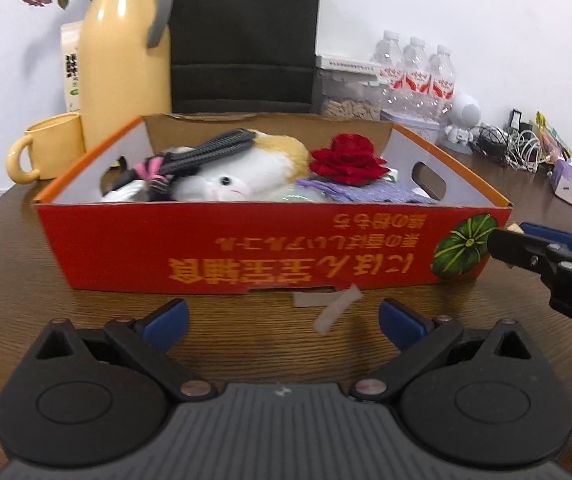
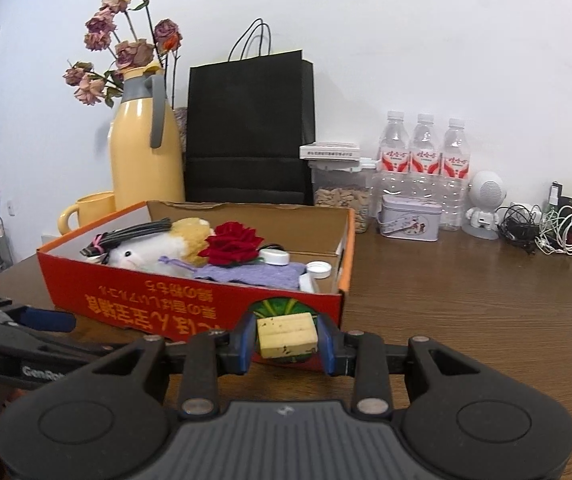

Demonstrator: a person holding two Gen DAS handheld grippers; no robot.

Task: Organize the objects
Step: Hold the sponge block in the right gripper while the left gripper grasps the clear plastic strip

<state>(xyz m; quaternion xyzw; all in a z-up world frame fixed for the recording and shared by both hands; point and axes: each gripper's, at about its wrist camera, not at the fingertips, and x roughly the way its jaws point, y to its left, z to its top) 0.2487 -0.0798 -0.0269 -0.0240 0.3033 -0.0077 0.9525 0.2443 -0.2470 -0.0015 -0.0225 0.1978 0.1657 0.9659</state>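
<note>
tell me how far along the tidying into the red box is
Well underway. The red cardboard box already holds a plush toy, a red rose, a purple knit cloth and white caps. In hand: the right tongs grip a small pale block just outside the box's near corner. Left: drop it in. The left tongs are open and hold nothing.

The left tongs [image 1: 284,320] are held wide apart with nothing between the blue pads, pointed slightly downward. The right tongs [image 2: 286,340] are clamped on a small pale block [image 2: 287,335], which is pinched between both pads.
</note>
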